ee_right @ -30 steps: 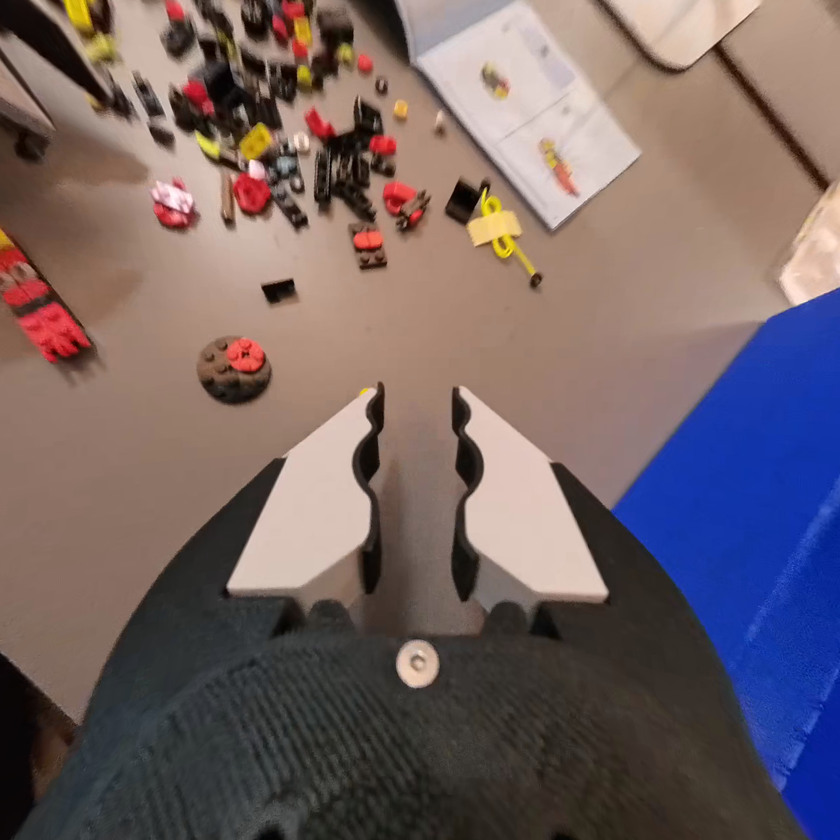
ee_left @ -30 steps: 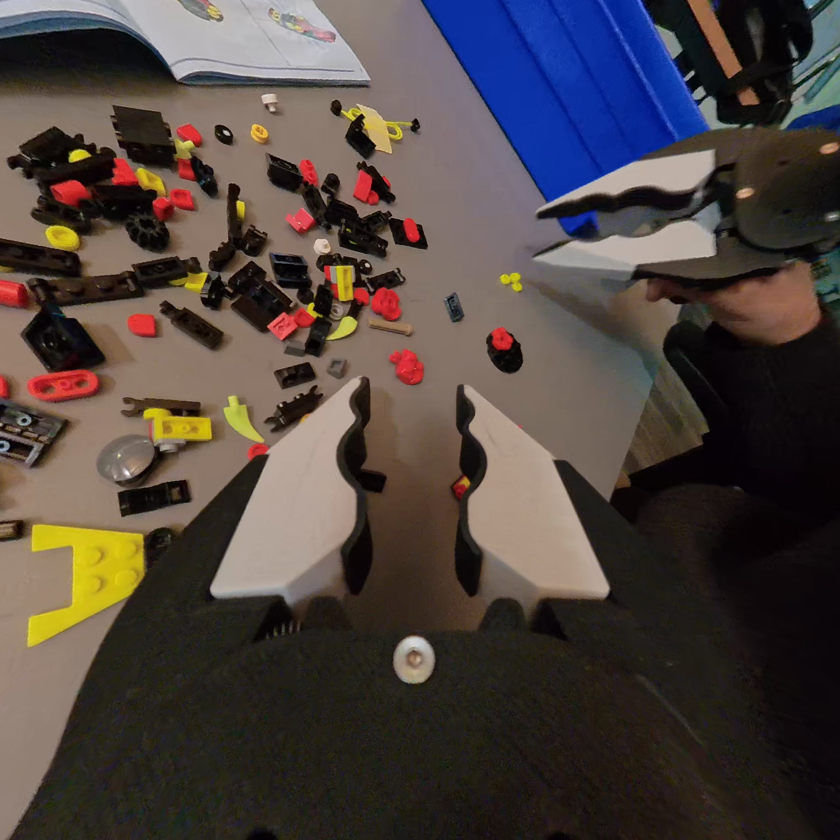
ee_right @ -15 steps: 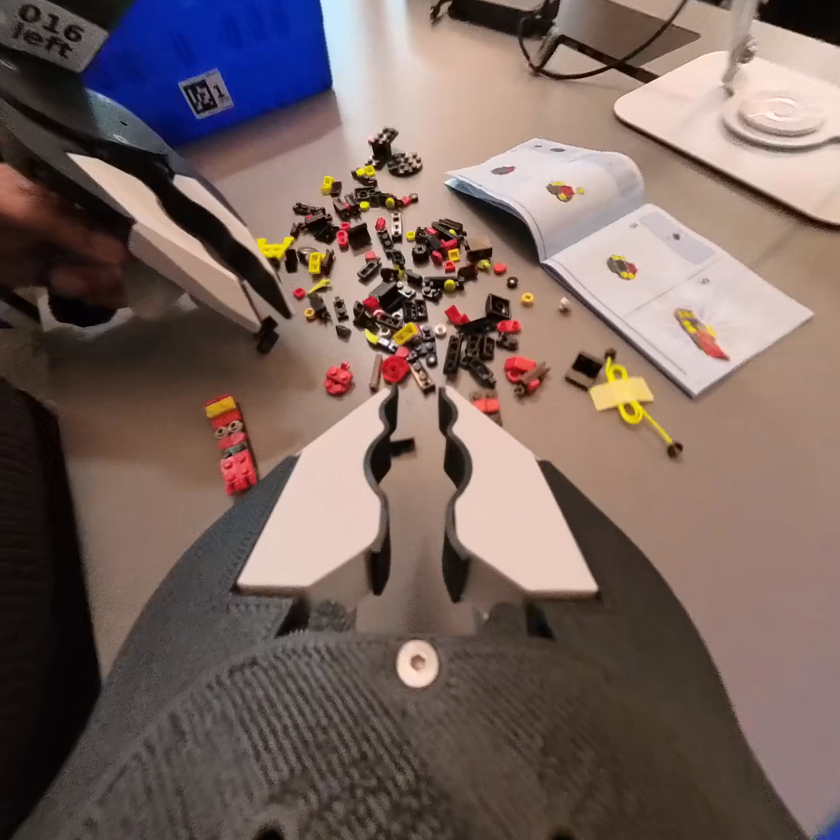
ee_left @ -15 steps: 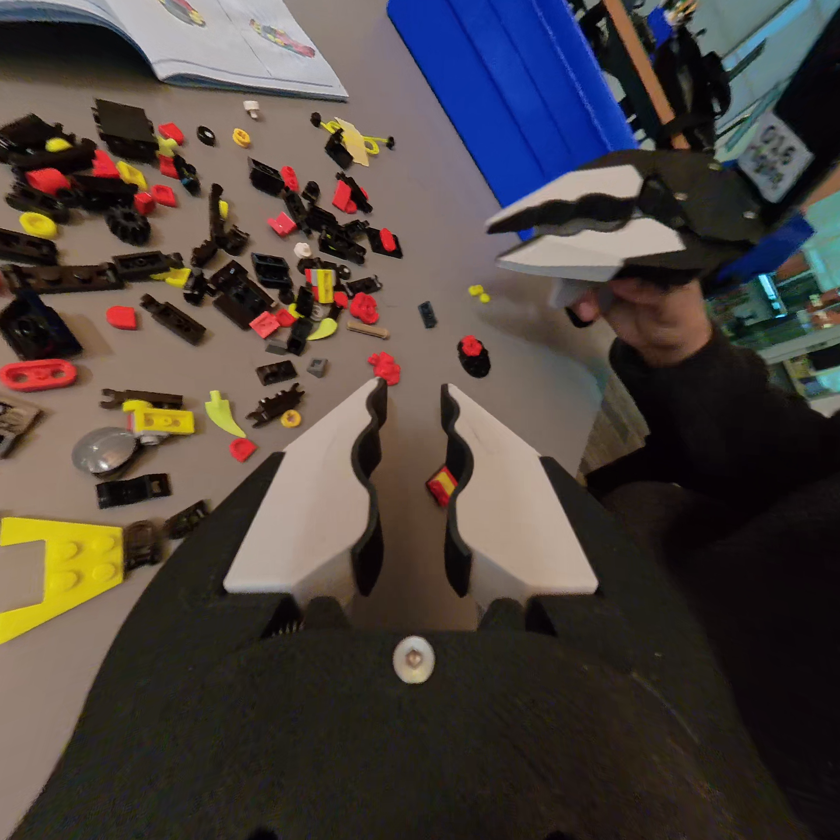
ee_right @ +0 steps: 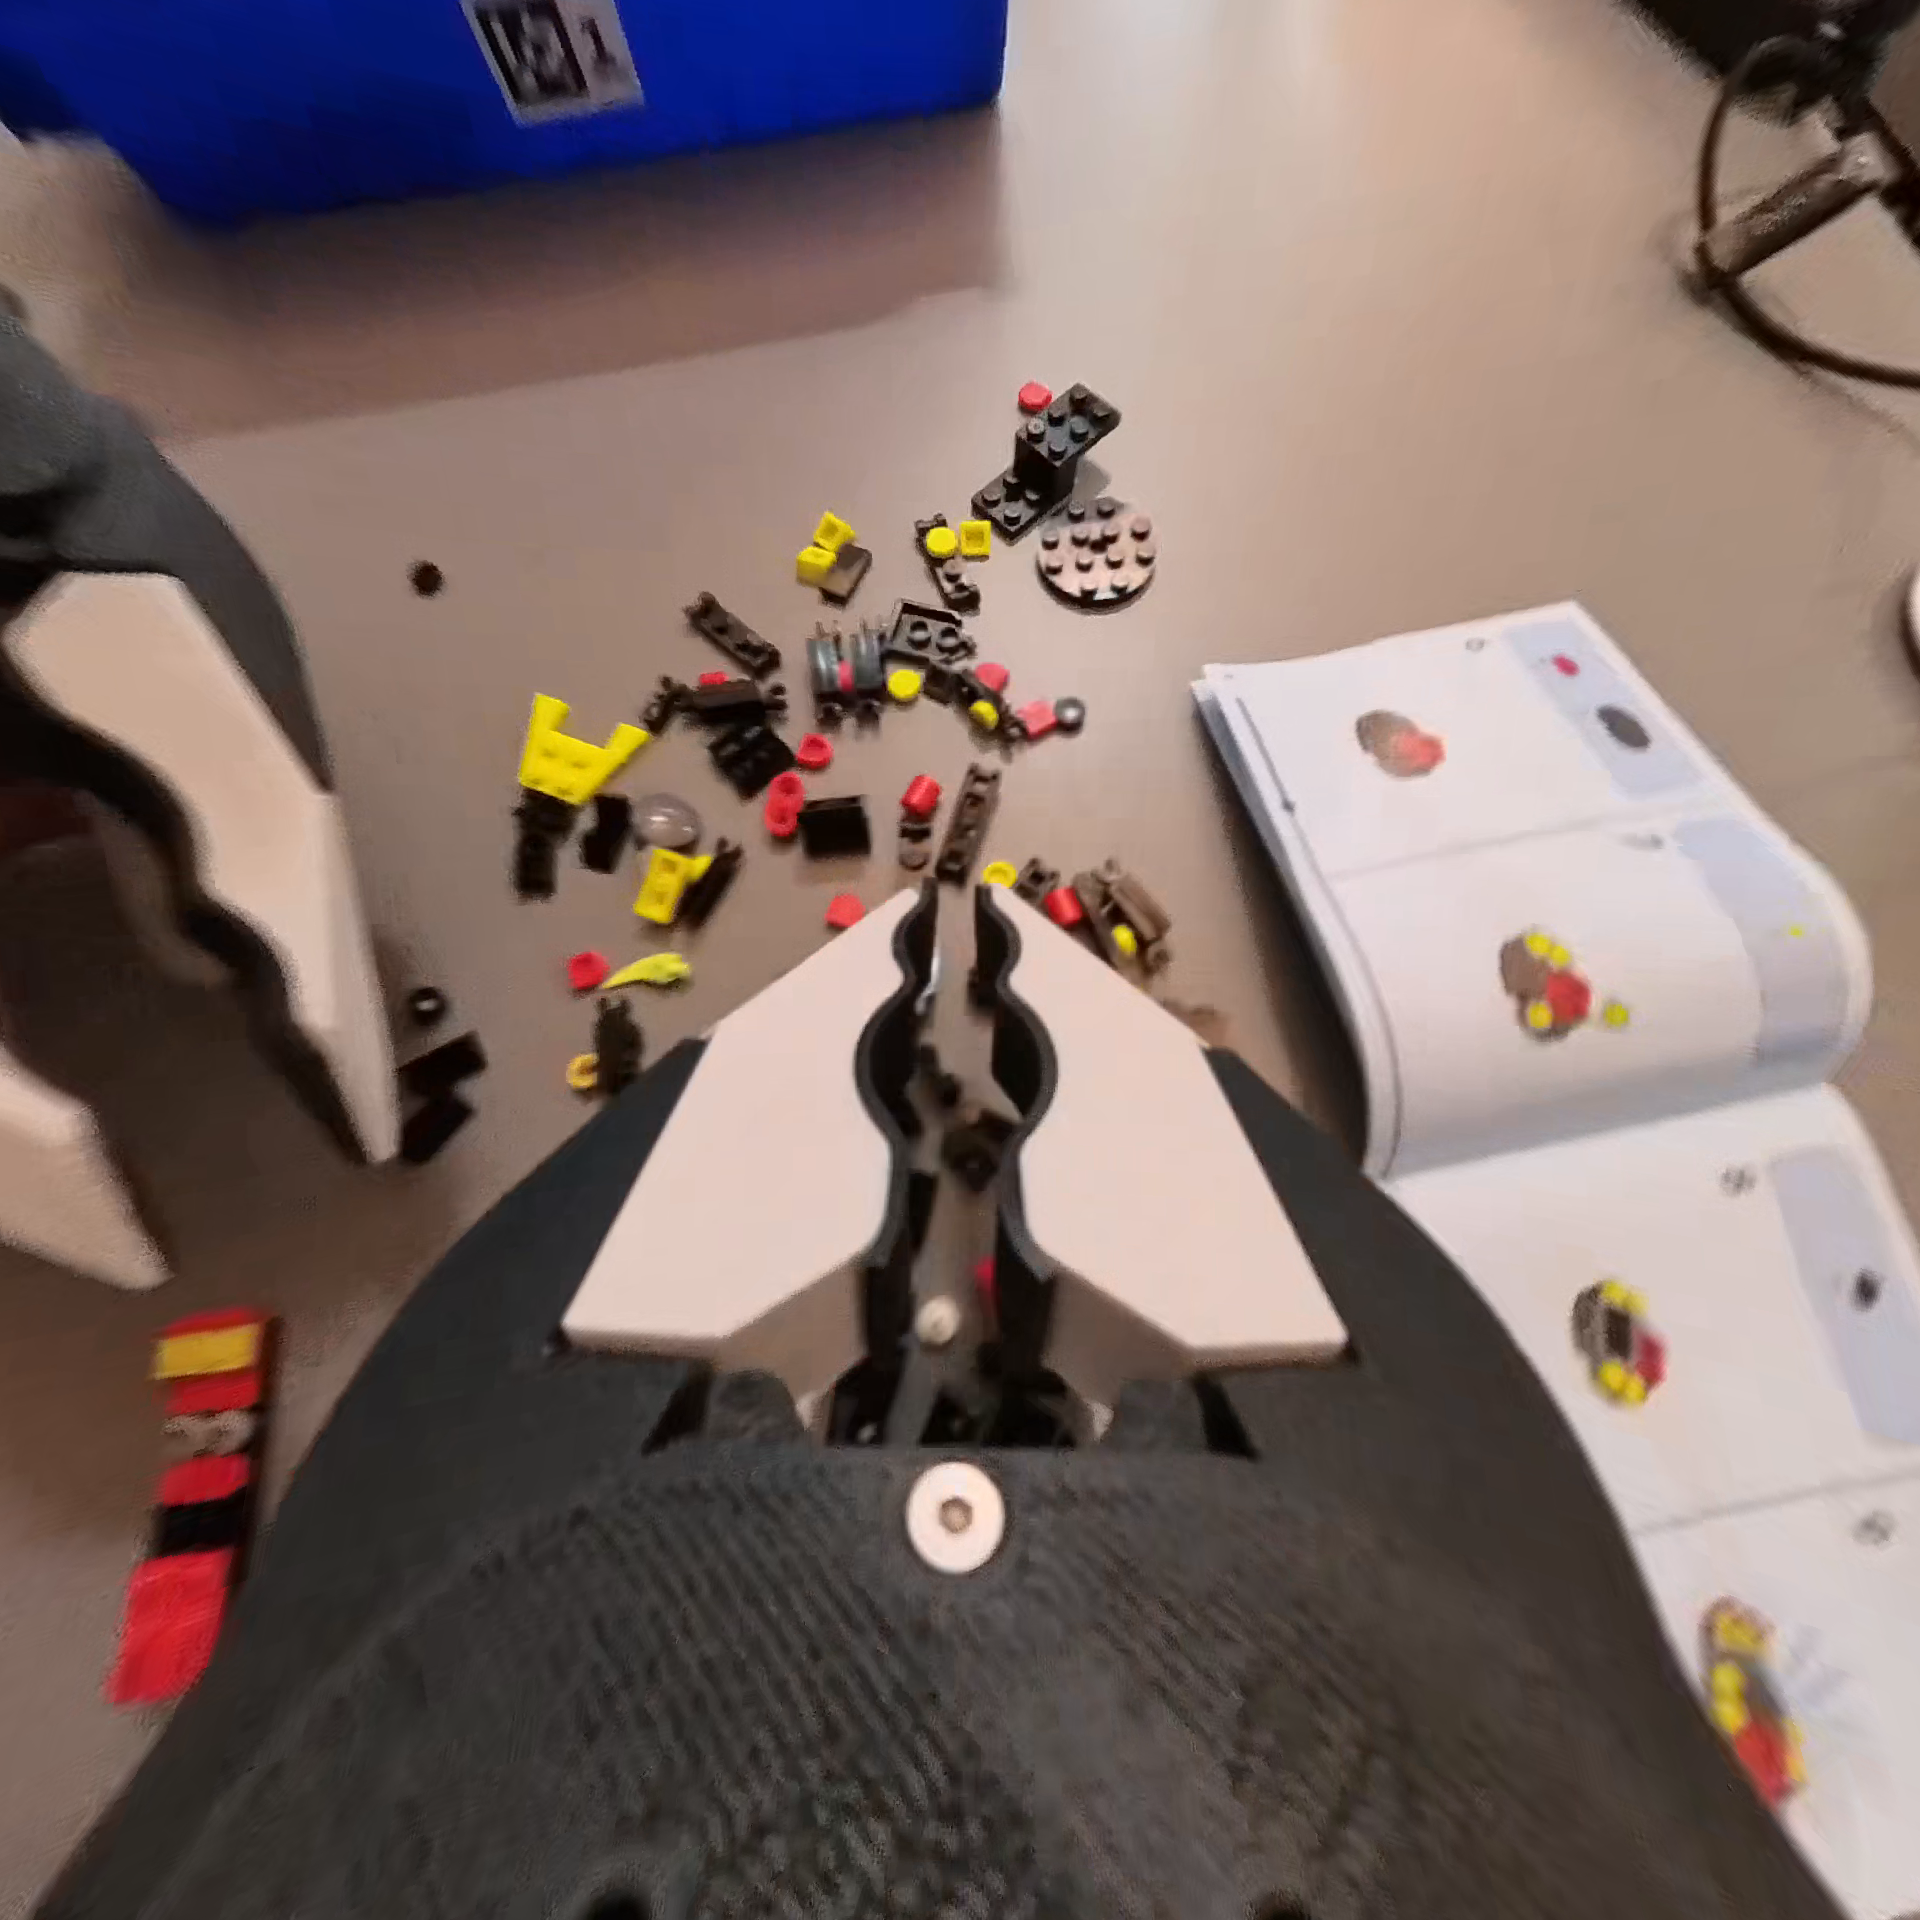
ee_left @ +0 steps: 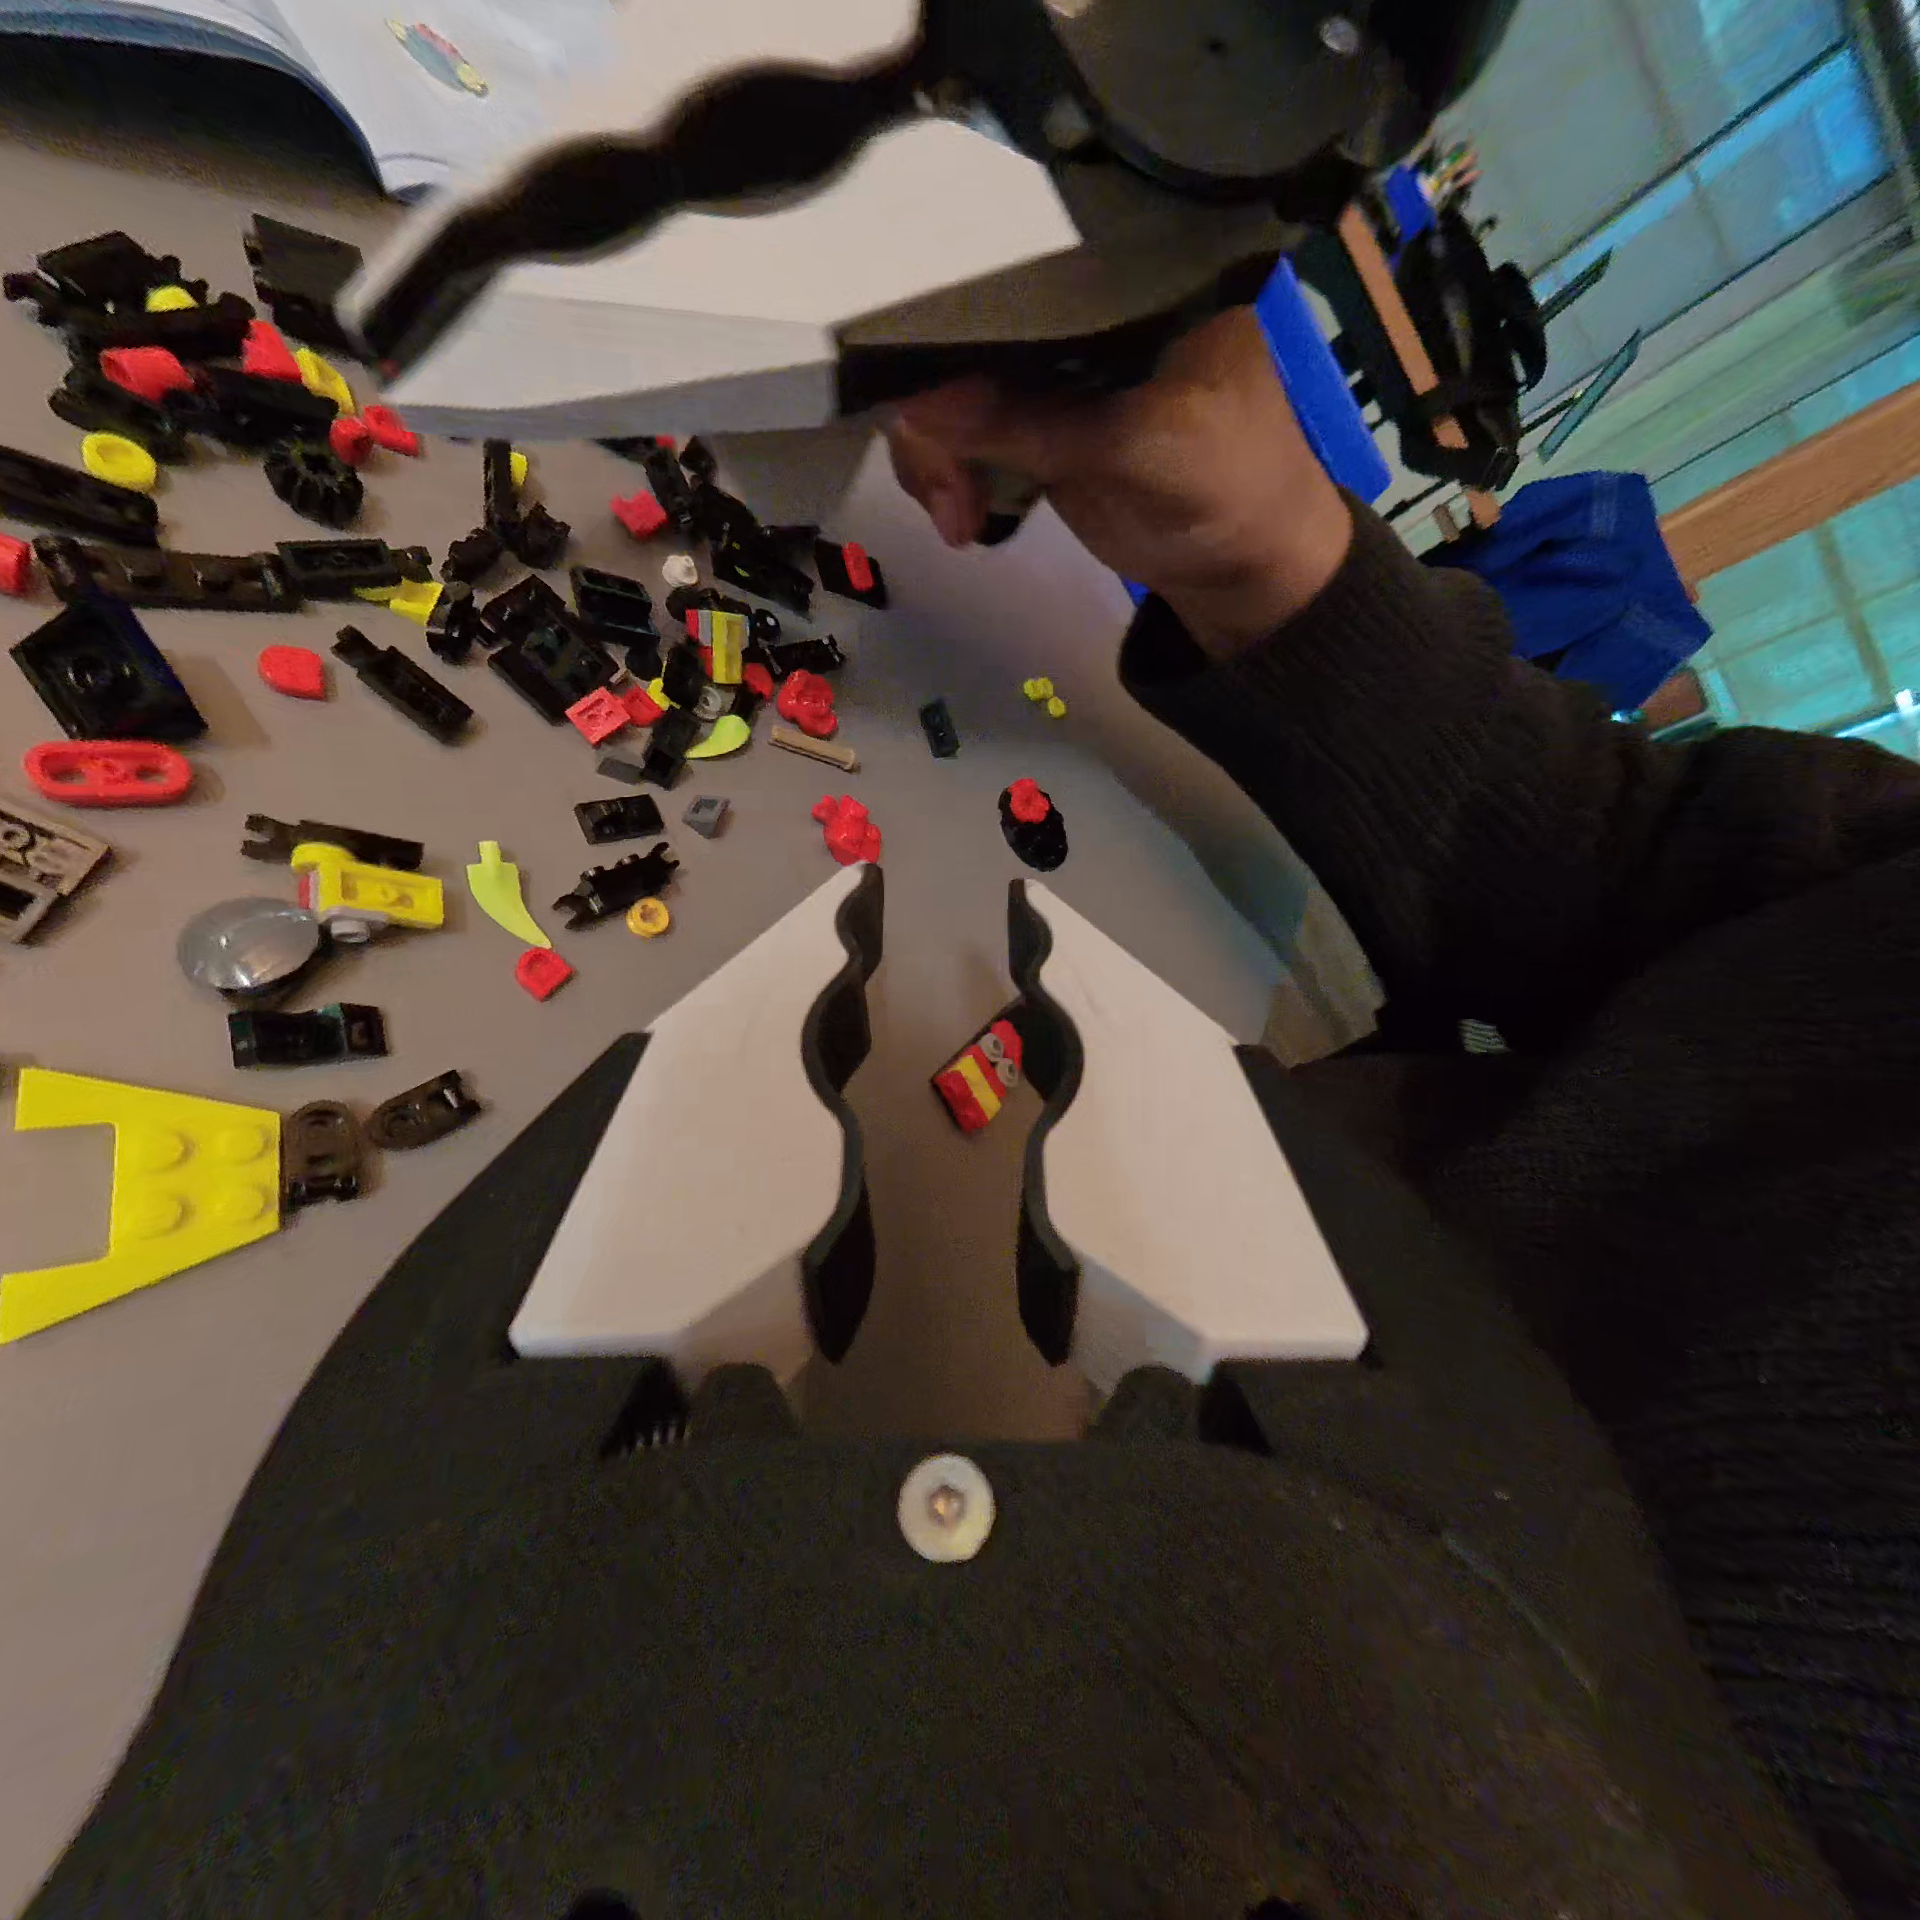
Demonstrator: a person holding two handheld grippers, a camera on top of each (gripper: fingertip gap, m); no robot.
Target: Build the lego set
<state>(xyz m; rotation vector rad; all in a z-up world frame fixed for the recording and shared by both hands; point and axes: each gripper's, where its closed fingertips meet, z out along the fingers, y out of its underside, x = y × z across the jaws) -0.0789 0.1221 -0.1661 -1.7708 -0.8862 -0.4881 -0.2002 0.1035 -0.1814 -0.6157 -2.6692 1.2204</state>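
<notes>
Loose black, red and yellow Lego pieces (ee_left: pixel 540 644) lie scattered on the grey table (ee_right: pixel 1351 364). My left gripper (ee_left: pixel 940 894) is open and empty, low over the table's near edge. A small red and yellow built strip (ee_left: pixel 977 1075) lies on the table between its fingers, and also shows in the right wrist view (ee_right: pixel 197 1496). A black round piece with a red top (ee_left: pixel 1032 826) sits just beyond its tips. My right gripper (ee_right: pixel 954 899) hovers over the pile (ee_right: pixel 831 748), jaws closed to a narrow slit, with nothing seen held. It also shows large in the left wrist view (ee_left: pixel 364 312).
An open instruction booklet (ee_right: pixel 1558 935) lies right of the pile. A blue bin (ee_right: pixel 312 94) stands at the back left, cables (ee_right: pixel 1787 208) at the back right. A yellow wedge plate (ee_left: pixel 135 1184) lies left of my left gripper. A person's sleeve (ee_left: pixel 1507 779) crosses the table edge.
My right gripper has swung from the table's side to above the pile, close to my left gripper, and its jaws have narrowed. My left gripper has stayed open and has barely moved.
</notes>
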